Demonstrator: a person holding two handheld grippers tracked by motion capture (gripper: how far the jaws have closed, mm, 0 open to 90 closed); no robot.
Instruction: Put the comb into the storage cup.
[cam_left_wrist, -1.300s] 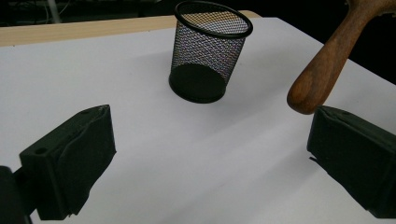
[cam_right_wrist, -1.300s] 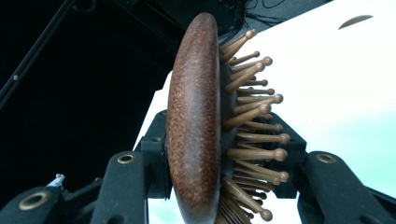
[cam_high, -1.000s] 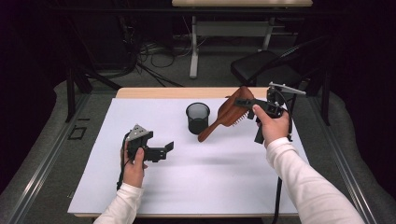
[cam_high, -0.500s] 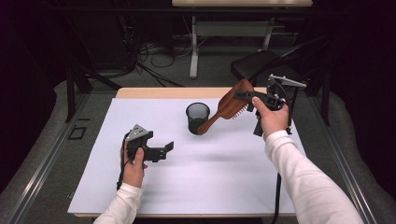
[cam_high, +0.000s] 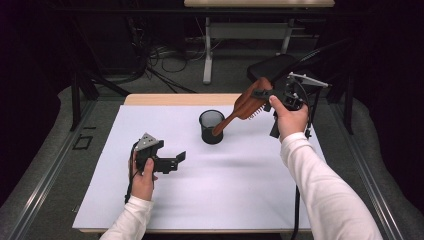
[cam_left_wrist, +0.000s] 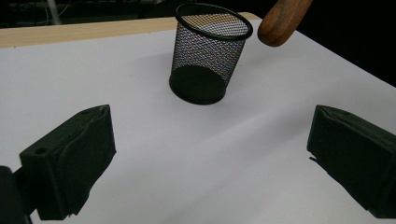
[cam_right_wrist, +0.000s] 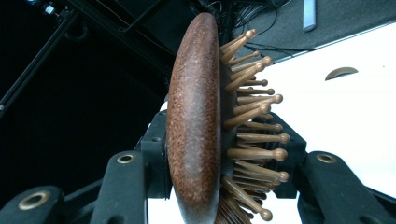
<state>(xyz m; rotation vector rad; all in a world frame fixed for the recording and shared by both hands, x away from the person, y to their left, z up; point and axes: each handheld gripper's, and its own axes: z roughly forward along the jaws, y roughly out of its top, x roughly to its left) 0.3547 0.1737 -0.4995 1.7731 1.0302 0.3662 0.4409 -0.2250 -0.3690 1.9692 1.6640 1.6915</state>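
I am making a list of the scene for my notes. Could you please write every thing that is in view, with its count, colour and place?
hairbrush: one, brown wood with wooden pins, held in the air at the right, handle end pointing down toward the cup rim
mesh cup: one, black, upright on the white sheet, behind the middle
white sheet: one, white, covers the table top
table: one, light wood, far edge shows behind the sheet
cables: several, dark, on the floor behind the table
left hand-held gripper: one, black, low over the sheet at the left, jaws apart
right hand-held gripper: one, black, raised at the right, clamped on the brush head
sleeves: two, white, coming from the bottom
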